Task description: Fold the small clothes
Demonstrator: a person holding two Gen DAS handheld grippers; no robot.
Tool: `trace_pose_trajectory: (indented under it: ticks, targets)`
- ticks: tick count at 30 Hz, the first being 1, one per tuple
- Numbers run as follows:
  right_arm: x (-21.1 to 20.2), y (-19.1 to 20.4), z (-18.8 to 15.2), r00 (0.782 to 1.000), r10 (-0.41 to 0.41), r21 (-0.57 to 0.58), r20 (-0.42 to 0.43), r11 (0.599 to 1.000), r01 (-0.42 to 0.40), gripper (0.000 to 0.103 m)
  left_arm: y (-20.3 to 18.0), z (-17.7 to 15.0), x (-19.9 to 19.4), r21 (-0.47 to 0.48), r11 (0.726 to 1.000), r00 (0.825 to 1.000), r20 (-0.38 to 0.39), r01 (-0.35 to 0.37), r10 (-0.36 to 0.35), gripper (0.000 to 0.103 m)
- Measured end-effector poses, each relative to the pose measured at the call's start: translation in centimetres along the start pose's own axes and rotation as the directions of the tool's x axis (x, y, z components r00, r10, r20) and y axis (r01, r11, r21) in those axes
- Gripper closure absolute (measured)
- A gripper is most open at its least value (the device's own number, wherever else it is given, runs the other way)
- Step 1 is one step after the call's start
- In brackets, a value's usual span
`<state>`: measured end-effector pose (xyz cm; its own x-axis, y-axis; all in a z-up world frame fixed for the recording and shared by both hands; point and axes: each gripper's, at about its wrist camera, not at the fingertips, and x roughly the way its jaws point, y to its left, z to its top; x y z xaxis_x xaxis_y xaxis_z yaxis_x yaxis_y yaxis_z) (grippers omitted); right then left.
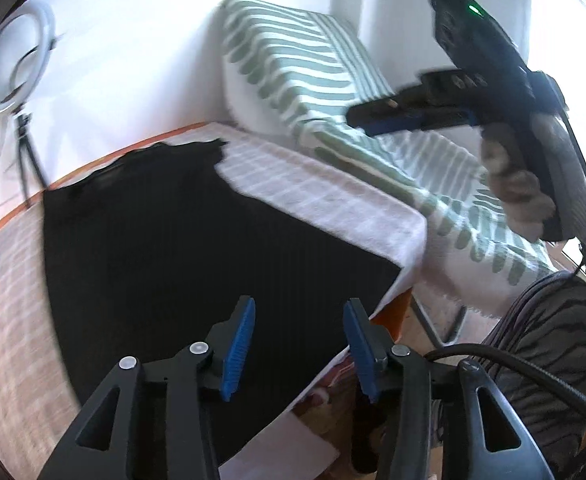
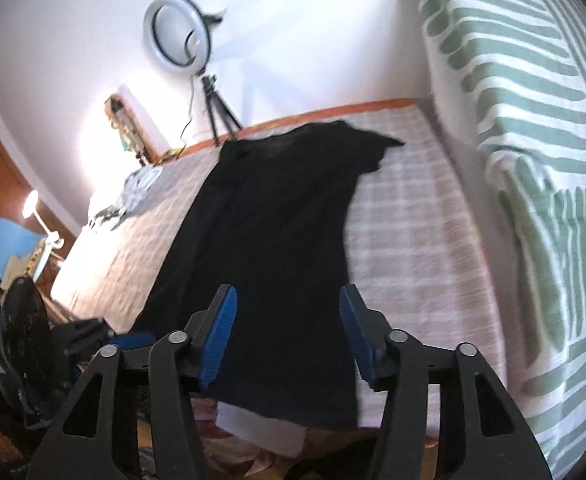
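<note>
A black garment [image 1: 181,248] lies spread flat on a table covered with a pale pink checked cloth [image 1: 313,184]. In the right wrist view it [image 2: 277,240] runs from the near table edge to the far edge, a sleeve pointing right. My left gripper [image 1: 299,344] is open and empty above the garment's near edge. My right gripper [image 2: 287,336] is open and empty above the garment's near hem. The right gripper also shows in the left wrist view [image 1: 377,118], held in a hand, raised to the right above the table corner. The left gripper shows at the lower left of the right wrist view [image 2: 125,338].
A green-and-white striped covered seat [image 2: 533,120] stands right of the table. A ring light on a tripod [image 2: 181,36] stands at the far wall. A small pile of clothes [image 2: 133,196] lies at the table's far left. A desk lamp [image 2: 37,208] is at left.
</note>
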<state>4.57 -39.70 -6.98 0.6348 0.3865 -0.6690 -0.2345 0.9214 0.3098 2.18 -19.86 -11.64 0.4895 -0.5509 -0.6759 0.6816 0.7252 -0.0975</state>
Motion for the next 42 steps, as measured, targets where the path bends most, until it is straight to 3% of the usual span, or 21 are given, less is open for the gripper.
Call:
trace_pose_trajectory:
  ticks: [12,19,21,22,24,25,28,33,42]
  targets:
    - [0.9,-7.7,3.0,0.998,0.054,0.061,0.007,0.997,-0.055,0.047,-7.0,0.8,9.1,0.121,0.986,0.99,-0.101,0.111,-0.099,0.052]
    - [3.0,-10.1,4.9,0.996,0.083,0.057,-0.019,0.995,-0.082,0.047,-8.5,0.9,12.5,0.175,0.982,0.989,-0.138,0.074,-0.05,0.048]
    - [3.8,-10.8,5.7,0.994,0.106,0.066,-0.021,0.992,-0.105,0.047,-8.5,0.9,13.2,0.186,0.982,0.99,-0.142,0.042,-0.015,0.053]
    - [4.1,-11.1,6.1,0.994,0.111,0.07,-0.021,0.992,-0.11,0.047,-8.3,0.9,13.3,0.184,0.982,0.989,-0.145,0.031,-0.004,0.065]
    - [5.1,-11.7,6.9,0.992,0.121,0.077,-0.025,0.99,-0.119,0.047,-7.5,1.0,13.7,0.158,0.987,0.989,-0.149,0.02,0.004,0.078]
    - [5.8,-12.1,7.6,0.991,0.13,0.083,-0.027,0.988,-0.127,0.047,-7.0,1.2,13.6,0.129,0.991,0.99,-0.141,0.042,-0.023,0.088]
    - [8.1,-12.9,9.3,0.988,0.153,0.097,-0.036,0.984,-0.149,0.047,-5.6,1.6,13.0,0.056,0.997,0.992,-0.118,0.056,-0.049,0.099]
    - [13.3,-14.0,12.1,0.983,0.173,0.125,-0.069,0.979,-0.163,0.047,-3.7,2.2,11.2,-0.053,0.995,0.995,-0.059,0.079,-0.082,0.102]
    - [23.7,-16.4,15.2,0.977,0.163,0.282,-0.135,0.952,-0.12,0.047,-2.2,2.3,10.1,-0.133,0.986,0.994,-0.012,0.105,-0.108,0.102]
